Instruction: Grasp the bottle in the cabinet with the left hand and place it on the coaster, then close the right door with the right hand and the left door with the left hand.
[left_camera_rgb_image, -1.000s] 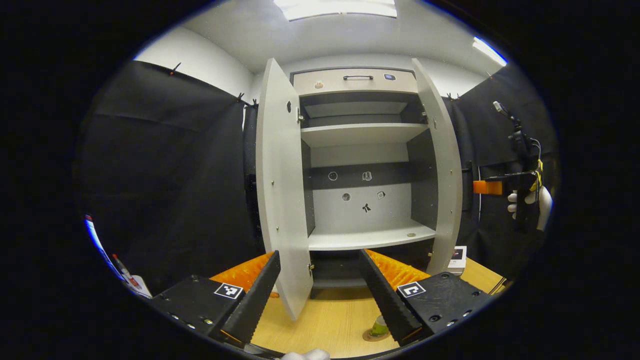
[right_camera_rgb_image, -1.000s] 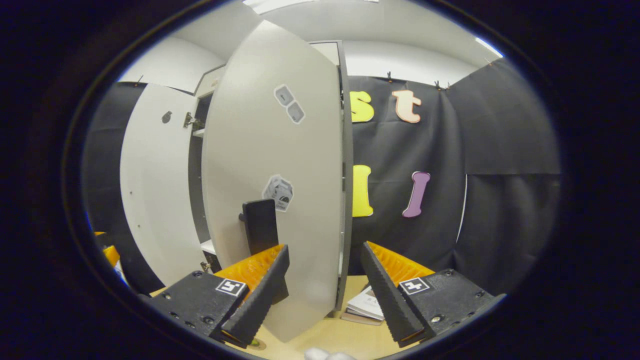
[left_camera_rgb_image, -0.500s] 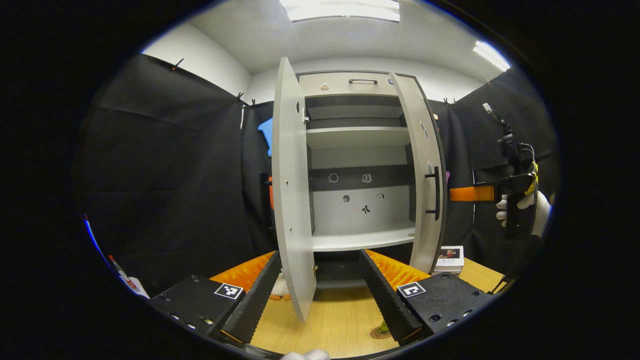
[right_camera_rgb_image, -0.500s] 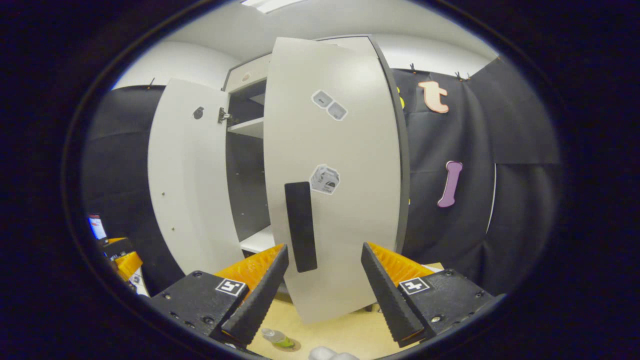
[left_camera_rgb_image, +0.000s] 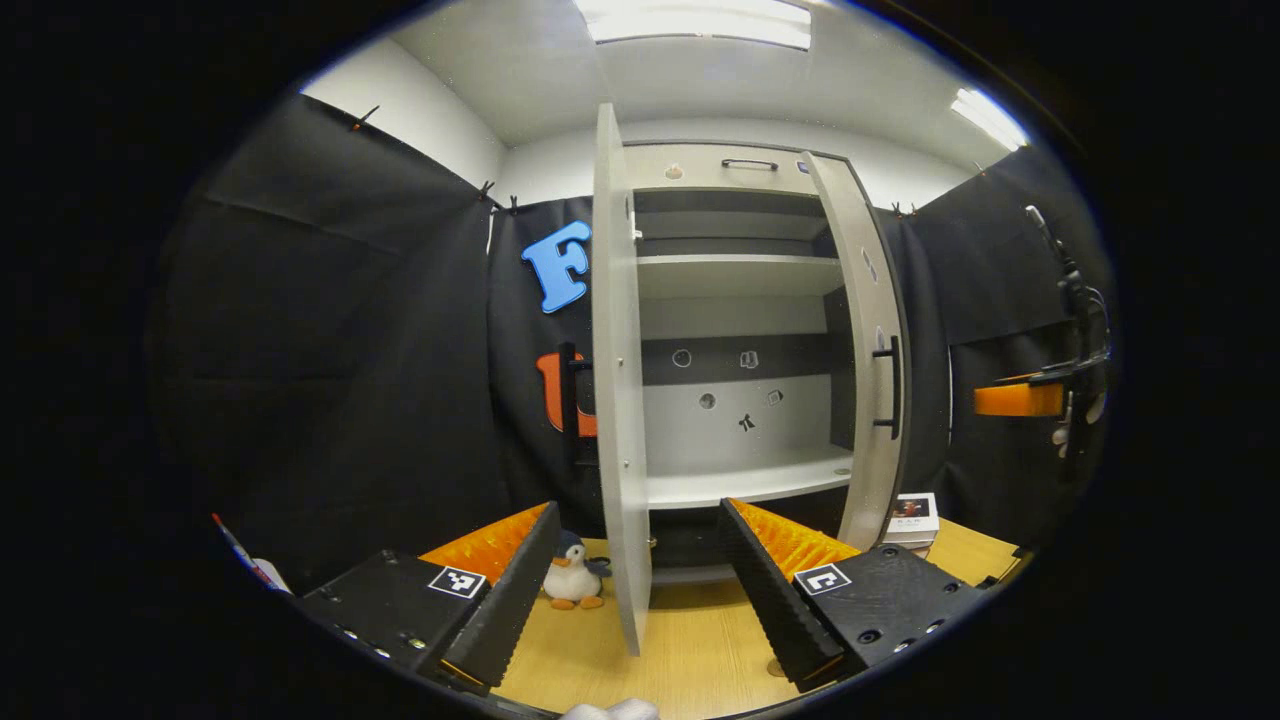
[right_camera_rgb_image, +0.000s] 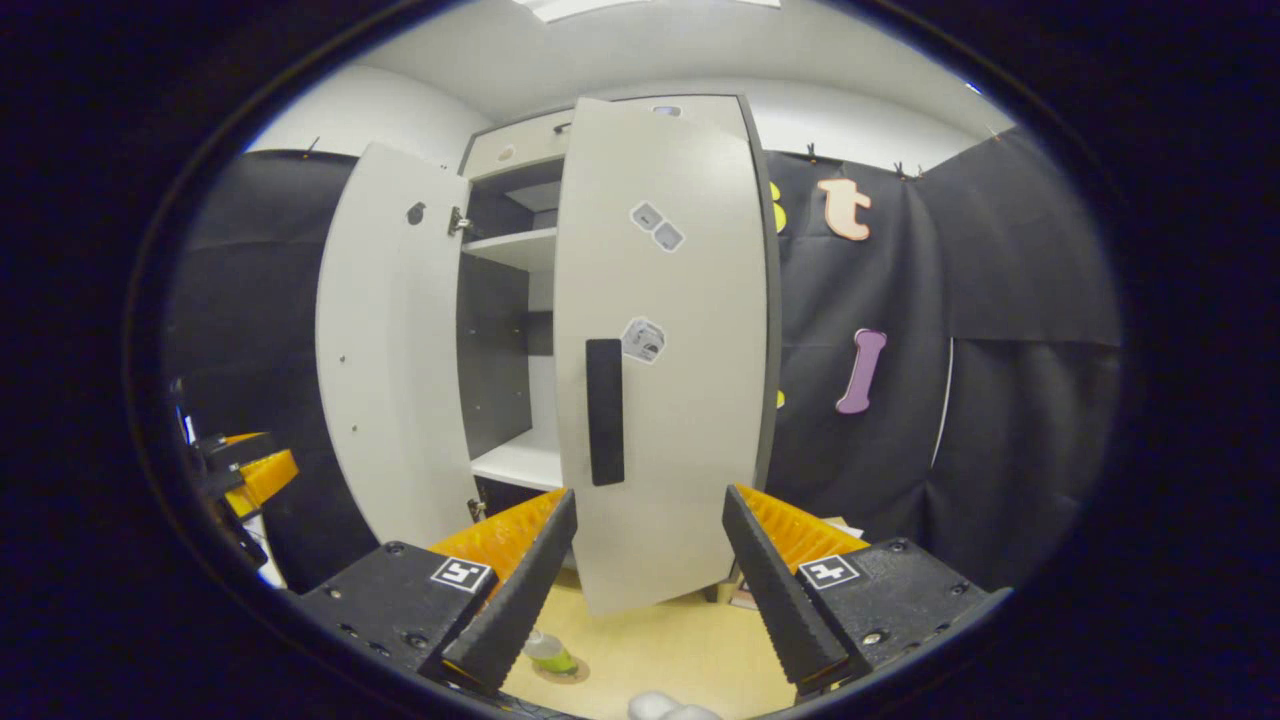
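Note:
The grey cabinet (left_camera_rgb_image: 740, 300) stands on the wooden table with bare shelves. Its left door (left_camera_rgb_image: 618, 380) stands wide open and shows edge-on in the left gripper view. The right door (right_camera_rgb_image: 665, 340) is swung partway shut, its black handle (right_camera_rgb_image: 604, 411) facing me. My right gripper (right_camera_rgb_image: 648, 497) hangs open a little in front of that door, touching nothing. My left gripper (left_camera_rgb_image: 637, 508) is open in front of the left door's edge. The small clear bottle (right_camera_rgb_image: 548, 652) with a green label sits on the round coaster (right_camera_rgb_image: 566, 671) on the table.
A penguin plush (left_camera_rgb_image: 574, 581) sits on the table left of the left door. A small book (left_camera_rgb_image: 908, 514) lies right of the cabinet base. The right gripper (left_camera_rgb_image: 1018, 400) and its hand show at the far right, the left gripper (right_camera_rgb_image: 248, 474) at the far left.
The right door has swung from wide open to partway shut, and the right gripper has drawn back from it. The left gripper has shifted left, so the left door now shows edge-on.

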